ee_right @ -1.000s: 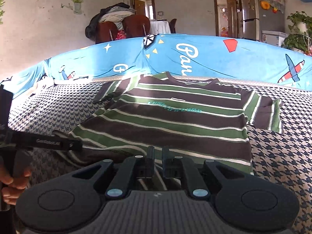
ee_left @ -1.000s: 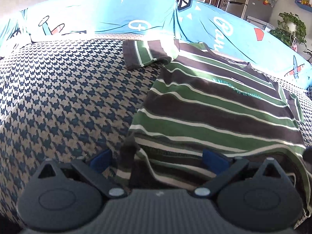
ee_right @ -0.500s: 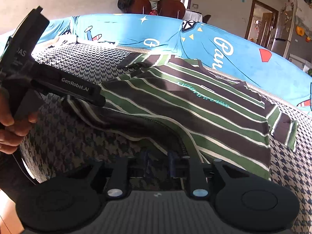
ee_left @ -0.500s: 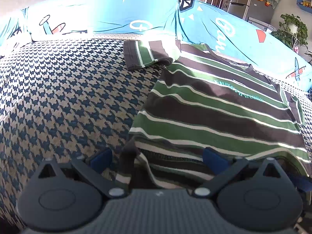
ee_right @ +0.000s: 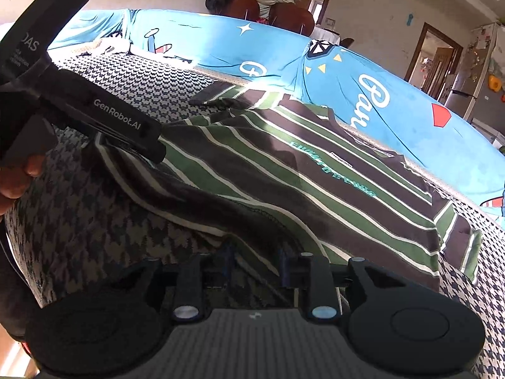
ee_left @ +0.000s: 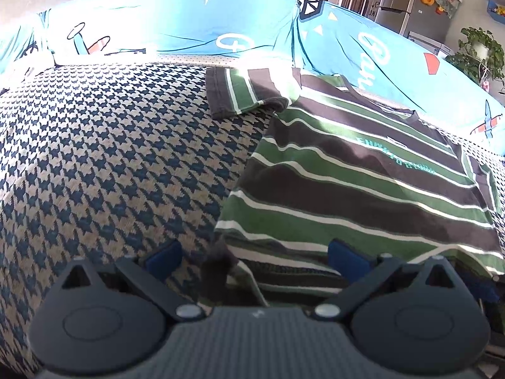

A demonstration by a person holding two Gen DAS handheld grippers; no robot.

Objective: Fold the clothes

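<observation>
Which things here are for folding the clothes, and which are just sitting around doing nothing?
For the job:
- striped shirt, spread on the houndstooth cover
- left gripper, open, with the shirt's hem corner between its jaws
- right gripper, jaws opening, with the hem between them

Just lying about:
- blue cartoon cover
- potted plant
- fridge
- brown chairs

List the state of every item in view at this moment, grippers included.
Green and brown striped cotton T-shirt: spread face up on the houndstooth sofa cover, near hem lifted and rumpled.
Far sleeve: spread out flat.
Left gripper: open wide, hem corner between the fingers.
Right gripper: opening, hem fold between the fingers.
</observation>
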